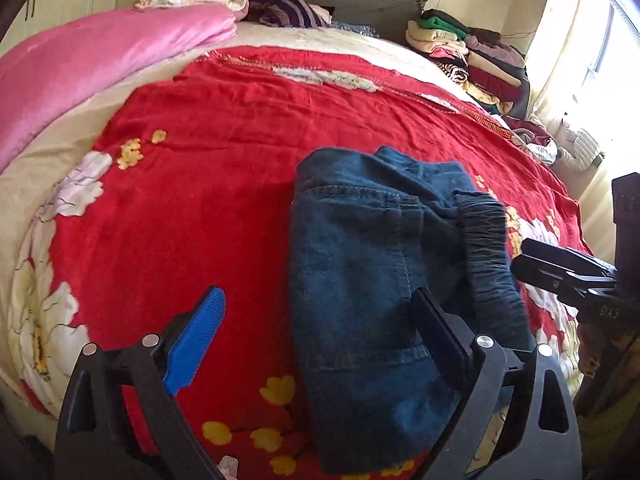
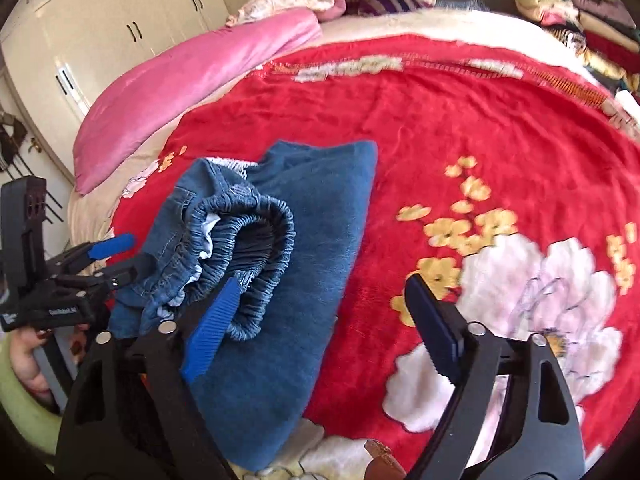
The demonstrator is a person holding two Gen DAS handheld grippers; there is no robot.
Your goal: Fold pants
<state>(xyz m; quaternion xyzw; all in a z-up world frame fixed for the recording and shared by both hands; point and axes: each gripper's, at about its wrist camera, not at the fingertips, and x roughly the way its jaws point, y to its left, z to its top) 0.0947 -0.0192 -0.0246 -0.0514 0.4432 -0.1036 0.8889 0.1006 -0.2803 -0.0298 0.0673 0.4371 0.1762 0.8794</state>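
both wrist views look down close over the bed's (image 1: 224, 128) near edge toward its headboard, sharing the folded pants (image 1: 360, 264).

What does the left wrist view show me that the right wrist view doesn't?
Only the left wrist view shows the window with its curtain and the left hand-held gripper from behind, jaws open, its right finger over the folded jeans.

Only the right wrist view shows the white wardrobe and the jeans' elastic waistband standing open on top of the fold.

Both show the jeans on the red floral blanket, the pink quilt, the stack of folded clothes, and each other's gripper, including the right hand-held gripper, also open.
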